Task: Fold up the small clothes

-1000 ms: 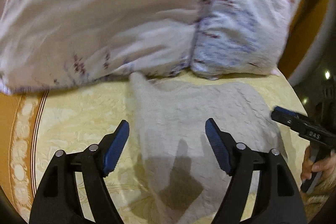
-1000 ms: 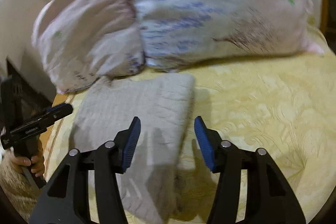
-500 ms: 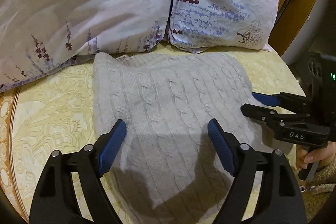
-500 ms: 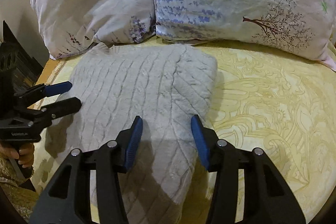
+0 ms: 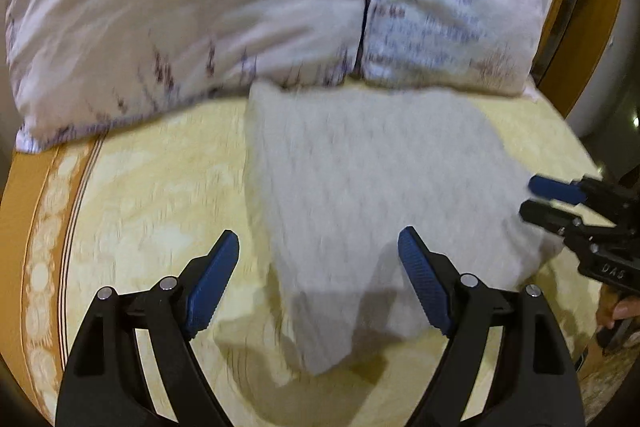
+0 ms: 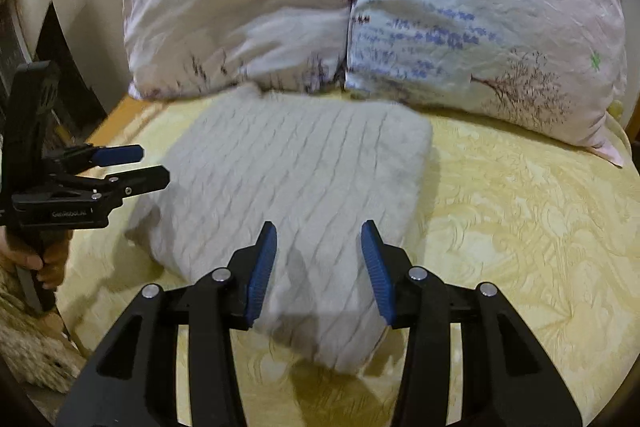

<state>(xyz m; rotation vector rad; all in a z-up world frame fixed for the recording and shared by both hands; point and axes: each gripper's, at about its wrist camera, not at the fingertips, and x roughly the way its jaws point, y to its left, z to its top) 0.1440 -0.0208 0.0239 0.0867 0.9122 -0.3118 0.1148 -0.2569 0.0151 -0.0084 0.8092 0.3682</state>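
Nearest, above the near end of the folded grey sweater (image 6: 296, 187), the left gripper (image 5: 318, 283) gapes wide and empty; the right gripper (image 6: 318, 267), closing, grips nothing. The sweater lies on the yellow bedspread (image 6: 520, 227), its far edge against two floral pillows (image 6: 460, 11).
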